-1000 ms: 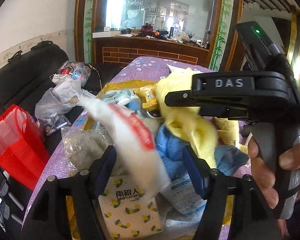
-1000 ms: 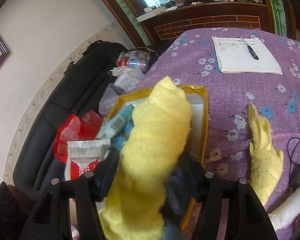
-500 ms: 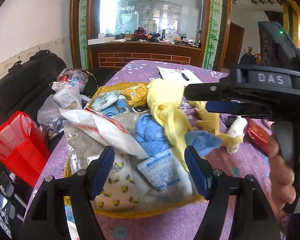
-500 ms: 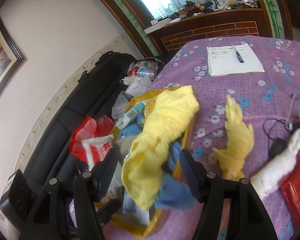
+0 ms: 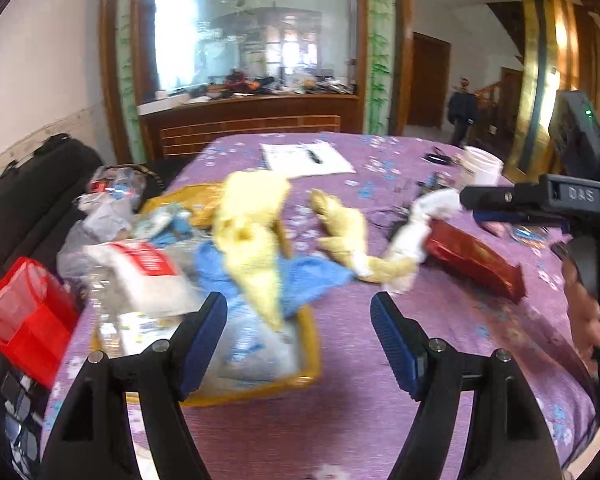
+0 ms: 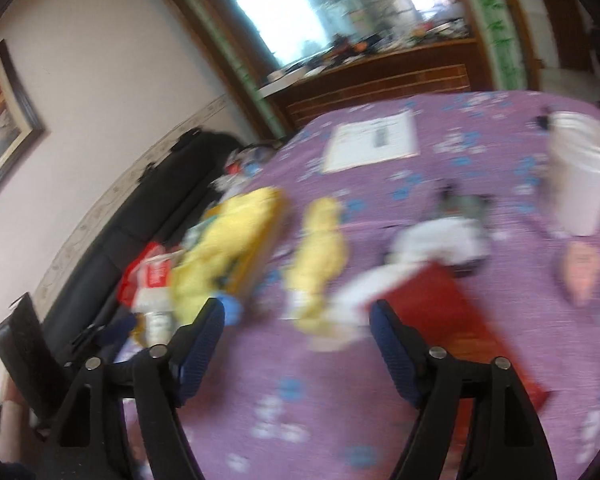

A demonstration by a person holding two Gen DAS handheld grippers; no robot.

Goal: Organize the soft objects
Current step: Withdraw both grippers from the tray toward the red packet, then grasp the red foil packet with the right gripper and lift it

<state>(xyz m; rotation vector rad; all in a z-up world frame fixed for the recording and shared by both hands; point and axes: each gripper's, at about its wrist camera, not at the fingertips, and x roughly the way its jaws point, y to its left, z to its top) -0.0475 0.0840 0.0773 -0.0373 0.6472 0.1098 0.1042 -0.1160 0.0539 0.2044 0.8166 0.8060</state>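
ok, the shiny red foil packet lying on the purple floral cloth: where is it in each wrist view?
Left wrist: red foil packet right of centre, past the left gripper's right finger, with the white fluffy cloth at its left end.
Right wrist: blurred, lower right, just beyond the right-hand fingertip.
Shared landmark: the white notepad with a pen at the table's far end.

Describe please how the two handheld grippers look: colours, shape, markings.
The left gripper and the right gripper each have two black angular fingers with silver rivets and blue ribbed pads. From the side, the right gripper's black body reads "DAS" in grey and carries a box with a green light.
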